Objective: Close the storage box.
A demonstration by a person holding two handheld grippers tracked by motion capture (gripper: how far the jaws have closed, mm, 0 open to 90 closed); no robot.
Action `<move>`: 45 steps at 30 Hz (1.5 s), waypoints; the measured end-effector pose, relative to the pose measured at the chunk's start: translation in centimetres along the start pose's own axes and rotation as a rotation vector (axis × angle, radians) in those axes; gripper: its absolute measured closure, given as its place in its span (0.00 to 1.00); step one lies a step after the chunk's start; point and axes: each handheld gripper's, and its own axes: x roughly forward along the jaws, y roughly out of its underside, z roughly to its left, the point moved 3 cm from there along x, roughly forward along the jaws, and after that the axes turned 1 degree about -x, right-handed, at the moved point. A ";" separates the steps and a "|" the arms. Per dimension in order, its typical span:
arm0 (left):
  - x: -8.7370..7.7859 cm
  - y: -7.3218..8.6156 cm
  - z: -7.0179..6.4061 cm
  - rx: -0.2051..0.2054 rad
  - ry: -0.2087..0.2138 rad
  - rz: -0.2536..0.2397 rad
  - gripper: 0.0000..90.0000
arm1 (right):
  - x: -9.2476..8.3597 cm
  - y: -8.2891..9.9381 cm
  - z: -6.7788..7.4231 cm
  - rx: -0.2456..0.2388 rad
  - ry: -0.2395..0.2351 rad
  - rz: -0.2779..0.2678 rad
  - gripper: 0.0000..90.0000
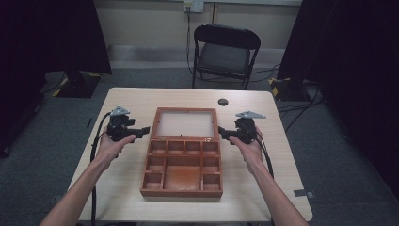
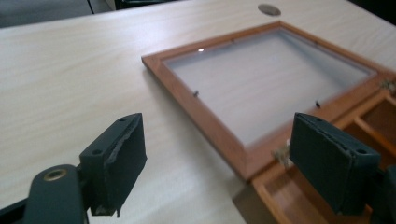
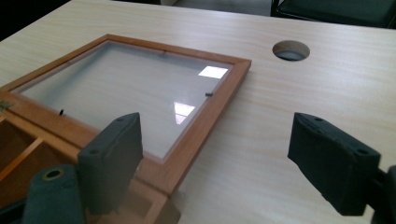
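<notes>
— Wooden box [image 1: 182, 165]: where is it seen?
— Laid open mid-table [image 1: 282, 155], glass lid [image 1: 184, 123] flat behind.
— Grippers?
— Left gripper [image 1: 145, 130] and right gripper [image 1: 221, 133] are held spread beside the lid, nothing pinched.

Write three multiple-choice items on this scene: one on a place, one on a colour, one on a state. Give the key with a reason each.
1. Where does the glass lid lie?
A. flat on the table, beyond the compartments
B. shut over the compartments
C. on the chair

2. What colour is the wooden box?
A. white
B. reddish brown
C. blue

3. How do the left gripper and right gripper stand?
A. both clamped on the lid
B. one holding a cup
C. both open, holding nothing

Key: A, the lid lies opened flat; B, its wood shows reddish brown; C, nothing sits between either pair of jaws.
</notes>
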 end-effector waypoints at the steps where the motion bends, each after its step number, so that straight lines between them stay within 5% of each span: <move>1: 0.0 0.0 0.0 0.000 0.000 0.000 0.21 | 0.0 0.0 0.0 0.000 0.000 0.000 0.17; 9: 3.1 -0.3 -0.3 -0.048 0.040 0.042 0.20 | 3.0 -0.6 -0.5 0.044 -0.038 0.035 0.16; 16: 5.0 0.9 -0.1 -0.075 0.030 0.101 0.20 | 6.1 1.3 -0.2 0.073 -0.088 0.197 0.19; 28: 6.9 2.0 -0.7 -0.101 0.043 0.152 0.19 | 7.5 1.6 0.7 0.126 -0.127 0.199 0.16; 37: 8.0 1.9 -0.4 -0.154 0.092 0.166 0.16 | 8.6 1.9 1.2 0.221 -0.217 0.218 0.15; 45: 8.1 1.9 -1.1 -0.166 0.101 0.180 0.16 | 9.0 2.0 1.4 0.248 -0.228 0.219 0.14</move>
